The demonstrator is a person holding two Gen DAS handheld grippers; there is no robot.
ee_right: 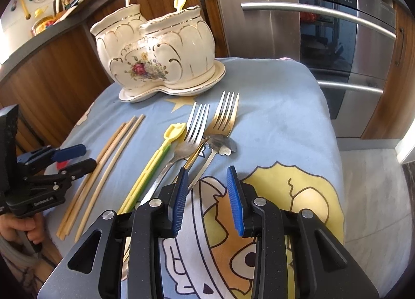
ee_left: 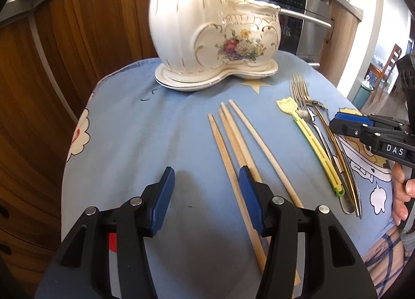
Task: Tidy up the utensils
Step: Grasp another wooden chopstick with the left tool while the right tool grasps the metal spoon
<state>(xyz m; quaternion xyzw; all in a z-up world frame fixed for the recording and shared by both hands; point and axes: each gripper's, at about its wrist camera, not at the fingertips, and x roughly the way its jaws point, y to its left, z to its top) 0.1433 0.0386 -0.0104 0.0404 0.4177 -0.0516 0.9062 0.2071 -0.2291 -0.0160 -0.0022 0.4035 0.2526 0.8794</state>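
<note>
A white floral ceramic holder (ee_left: 207,34) (ee_right: 155,52) with two pots stands at the back of the blue cartoon cloth (ee_left: 129,143) (ee_right: 285,130). Several chopsticks (ee_left: 233,143) (ee_right: 103,164) lie in the middle. To their right lie a yellow tulip-topped stick (ee_left: 311,143) (ee_right: 155,166), a silver fork (ee_right: 197,122), a gold fork (ee_right: 224,115) and a small flower-shaped spoon (ee_right: 223,144). My left gripper (ee_left: 206,169) (ee_right: 84,156) is open, its right finger over the chopsticks. My right gripper (ee_right: 207,169) (ee_left: 334,121) is open over the fork and spoon handles, pads touching nothing.
A steel oven (ee_right: 337,40) and wooden cabinets (ee_left: 77,40) stand close behind the table. The cloth drops off at the left and right edges. A white stick and a yellow tulip top poke out of the holder. A hand (ee_left: 402,195) grips the right handle.
</note>
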